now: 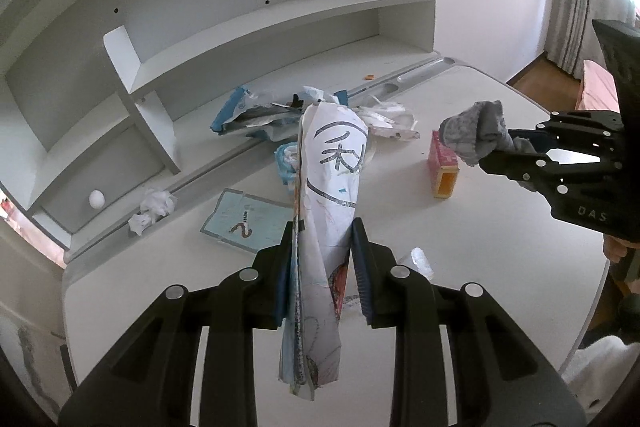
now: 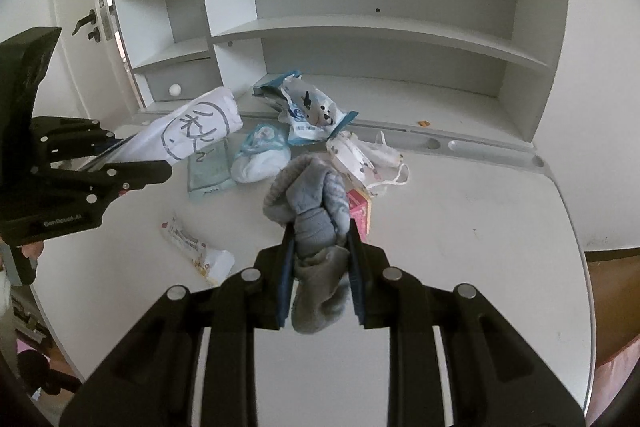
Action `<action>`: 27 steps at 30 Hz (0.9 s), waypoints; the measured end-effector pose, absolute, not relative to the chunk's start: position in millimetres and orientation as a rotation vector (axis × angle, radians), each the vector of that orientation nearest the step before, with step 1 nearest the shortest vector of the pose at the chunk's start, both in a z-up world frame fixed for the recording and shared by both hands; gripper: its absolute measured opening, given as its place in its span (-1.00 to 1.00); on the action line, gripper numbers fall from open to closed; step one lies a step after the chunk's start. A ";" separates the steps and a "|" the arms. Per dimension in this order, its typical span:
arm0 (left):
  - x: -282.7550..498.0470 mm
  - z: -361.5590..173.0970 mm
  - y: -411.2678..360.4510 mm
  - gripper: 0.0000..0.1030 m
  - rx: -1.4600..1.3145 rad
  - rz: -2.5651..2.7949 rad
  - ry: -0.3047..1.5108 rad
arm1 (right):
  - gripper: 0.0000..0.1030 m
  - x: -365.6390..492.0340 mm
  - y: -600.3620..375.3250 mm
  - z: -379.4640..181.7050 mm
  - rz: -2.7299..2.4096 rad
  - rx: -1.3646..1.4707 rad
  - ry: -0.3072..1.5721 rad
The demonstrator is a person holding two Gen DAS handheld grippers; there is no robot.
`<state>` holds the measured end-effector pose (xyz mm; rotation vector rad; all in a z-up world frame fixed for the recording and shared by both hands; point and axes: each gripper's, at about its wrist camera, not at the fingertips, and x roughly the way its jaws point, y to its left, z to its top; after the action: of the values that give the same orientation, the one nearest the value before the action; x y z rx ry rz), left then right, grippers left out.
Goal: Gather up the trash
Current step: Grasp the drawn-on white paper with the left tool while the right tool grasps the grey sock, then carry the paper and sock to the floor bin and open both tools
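My left gripper point(image 1: 320, 231) is shut on a rolled white paper with black and coloured drawing point(image 1: 328, 187) and holds it above the white desk point(image 1: 500, 247). It also shows in the right wrist view point(image 2: 200, 131) at the left. My right gripper point(image 2: 320, 231) is shut on a bunched grey sock point(image 2: 308, 203), which also shows in the left wrist view point(image 1: 476, 135) at the right. Loose trash lies at the desk's back: blue-white wrappers point(image 2: 308, 111), a face mask point(image 2: 360, 155), a crumpled tissue point(image 1: 154, 209), a blue card point(image 1: 246, 219), a pink box point(image 1: 442, 163).
A grey shelf unit point(image 2: 360, 27) with a star cut-out stands behind the desk. A pen groove point(image 2: 460, 145) runs along the desk's back. A snack wrapper point(image 2: 192, 247) lies on the desk at the front left. A door point(image 2: 80, 19) is at the left.
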<state>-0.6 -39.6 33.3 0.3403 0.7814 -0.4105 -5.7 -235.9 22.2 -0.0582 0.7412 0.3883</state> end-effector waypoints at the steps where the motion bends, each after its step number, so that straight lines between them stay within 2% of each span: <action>1: -1.9 34.1 -41.3 -0.48 0.343 -0.412 0.780 | -0.54 -7.1 -237.4 22.0 0.387 -0.057 0.740; 5: -8.9 38.3 -51.9 -0.48 0.356 -0.428 0.770 | -0.54 -15.3 -249.5 26.5 0.373 -0.032 0.722; 11: -33.8 66.6 -101.3 -0.48 0.334 -0.592 0.690 | -0.54 -62.5 -319.5 58.4 0.306 0.097 0.651; 14: -50.7 79.4 -148.2 -0.48 0.320 -0.755 0.643 | -0.54 -99.7 -382.6 68.6 0.229 0.211 0.634; 19: -95.4 74.0 -269.1 -0.48 0.353 -1.133 0.686 | -0.54 -194.0 -501.5 66.5 -0.072 0.360 0.600; 23: -146.8 48.3 -365.0 -0.48 0.424 -1.397 0.761 | -0.54 -259.7 -584.4 23.9 -0.240 0.547 0.656; 27: -196.2 -28.0 -456.5 -0.49 0.543 -1.545 0.966 | -0.54 -303.4 -648.8 -73.6 -0.331 0.807 0.780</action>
<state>-196.2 -456.5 -28.0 0.5435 0.9657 -1.5455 -303.4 -648.8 -73.6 0.8071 0.7803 -0.3311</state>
